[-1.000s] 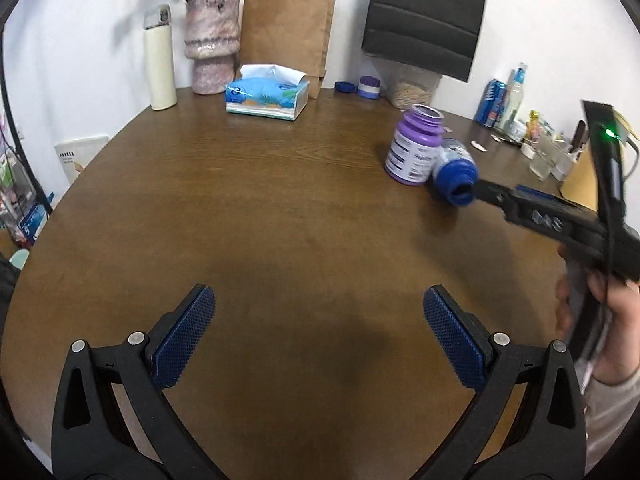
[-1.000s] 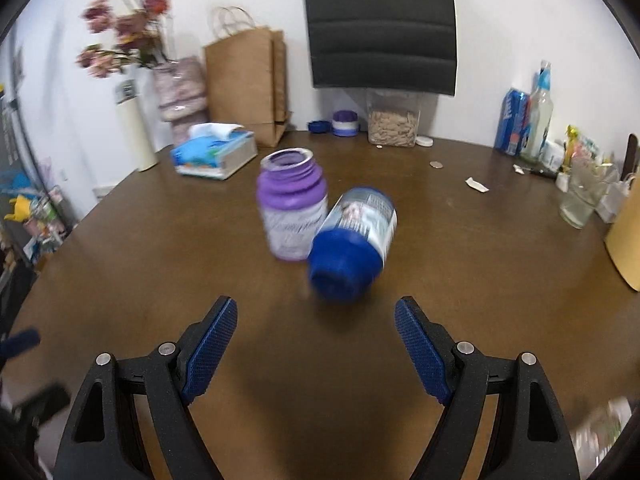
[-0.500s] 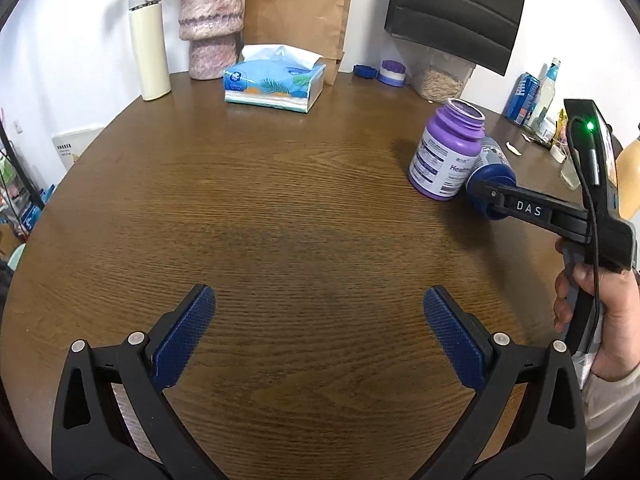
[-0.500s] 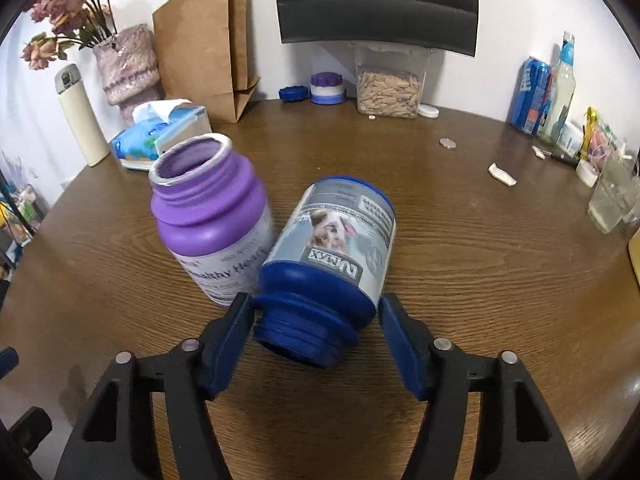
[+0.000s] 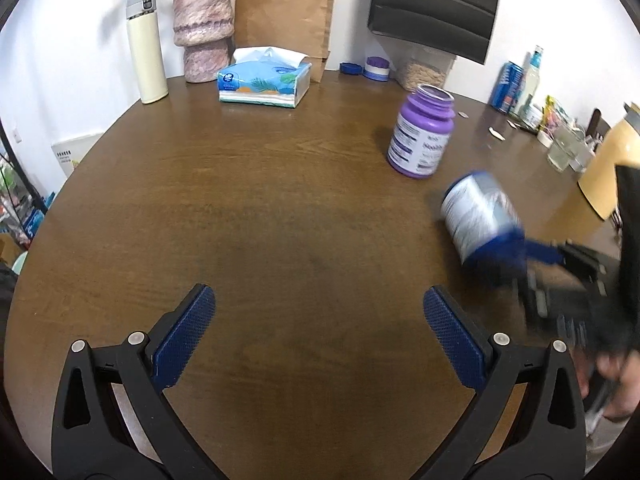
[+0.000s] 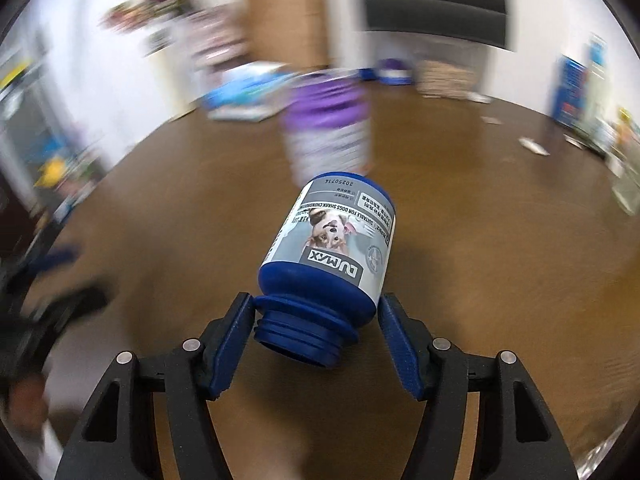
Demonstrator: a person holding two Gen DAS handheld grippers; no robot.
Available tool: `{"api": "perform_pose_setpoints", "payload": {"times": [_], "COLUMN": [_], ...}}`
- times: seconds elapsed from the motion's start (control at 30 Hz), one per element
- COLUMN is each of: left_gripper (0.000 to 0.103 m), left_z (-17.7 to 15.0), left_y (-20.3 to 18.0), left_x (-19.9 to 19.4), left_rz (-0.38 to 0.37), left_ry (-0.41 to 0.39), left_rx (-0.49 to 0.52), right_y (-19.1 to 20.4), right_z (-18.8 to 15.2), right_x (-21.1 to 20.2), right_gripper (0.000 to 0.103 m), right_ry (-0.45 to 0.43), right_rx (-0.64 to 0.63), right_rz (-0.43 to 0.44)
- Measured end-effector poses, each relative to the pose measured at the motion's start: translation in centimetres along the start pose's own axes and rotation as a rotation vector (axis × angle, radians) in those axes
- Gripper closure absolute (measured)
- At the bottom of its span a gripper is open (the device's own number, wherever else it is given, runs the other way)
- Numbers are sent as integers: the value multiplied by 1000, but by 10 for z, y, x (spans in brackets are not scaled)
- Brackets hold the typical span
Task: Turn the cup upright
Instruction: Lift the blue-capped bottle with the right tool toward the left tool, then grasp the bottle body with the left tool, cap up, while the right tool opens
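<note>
The cup is a blue jar [image 6: 332, 256] with a grey dog label, open-mouthed and lying tilted. My right gripper [image 6: 316, 332] is shut on its blue neck, mouth toward the camera and base pointing away. In the left wrist view the same blue jar [image 5: 478, 216] hangs blurred at the right, just over the table, with the right gripper [image 5: 516, 252] behind it. My left gripper [image 5: 318, 304] stands open over bare wood, holding nothing, well left of the jar. A purple jar [image 5: 422, 136] stands upright beyond it.
A tissue box [image 5: 264, 82], a cream flask [image 5: 146, 48], a pink vase [image 5: 204, 32] and a paper bag [image 5: 286, 12] line the far edge. A yellow jug [image 5: 608, 164], a glass [image 5: 562, 148] and bottles crowd the right side. A person's hand [image 5: 612, 384] holds the right gripper.
My right gripper closed on the blue jar's neck and pulled it back and away from the purple jar. The right wrist view is now motion-blurred. My left gripper stayed open.
</note>
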State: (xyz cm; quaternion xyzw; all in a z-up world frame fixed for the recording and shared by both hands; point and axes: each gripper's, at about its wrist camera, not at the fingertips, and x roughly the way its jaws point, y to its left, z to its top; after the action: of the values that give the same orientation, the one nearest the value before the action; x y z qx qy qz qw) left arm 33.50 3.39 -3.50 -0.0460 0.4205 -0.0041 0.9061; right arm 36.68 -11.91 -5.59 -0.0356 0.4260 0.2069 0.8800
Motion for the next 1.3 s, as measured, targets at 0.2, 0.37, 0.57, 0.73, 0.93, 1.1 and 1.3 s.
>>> {"api": "perform_pose_setpoints", "payload": {"times": [0.2,0.37,0.57,0.73,0.93,1.1,1.3], "left_gripper": [2,38,64,63,24,14,40], "left_z": [-18,-24,-33,-46,-38,-46,-67], "left_y": [-5,-29,-35,-33,-33,-70,-100], "left_x": [-16,-10,-8,-19,-36,-37,-21], "left_rz": [-93,-150,-136,-115,-161,-315,-236], "left_ry": [-11,11,18,8,20,193,242], "left_rx": [31,91,104,96,135,427,601], "right_y": [68,96,76,44,39,18,5], "right_z": [-56,-79,-94,-97,-102,-108,-116], "right_x": [-30,-38,-49,-54,-63,-85,-96], "right_gripper": [35,34,34,34,34,34,34], "right_ry": [49,61,39,-10,-53,-93,-100], "right_rx": [-244,-353,-290,-163,-94,-33,-1], "right_rz": [211,275,208,165,154,139,124]}}
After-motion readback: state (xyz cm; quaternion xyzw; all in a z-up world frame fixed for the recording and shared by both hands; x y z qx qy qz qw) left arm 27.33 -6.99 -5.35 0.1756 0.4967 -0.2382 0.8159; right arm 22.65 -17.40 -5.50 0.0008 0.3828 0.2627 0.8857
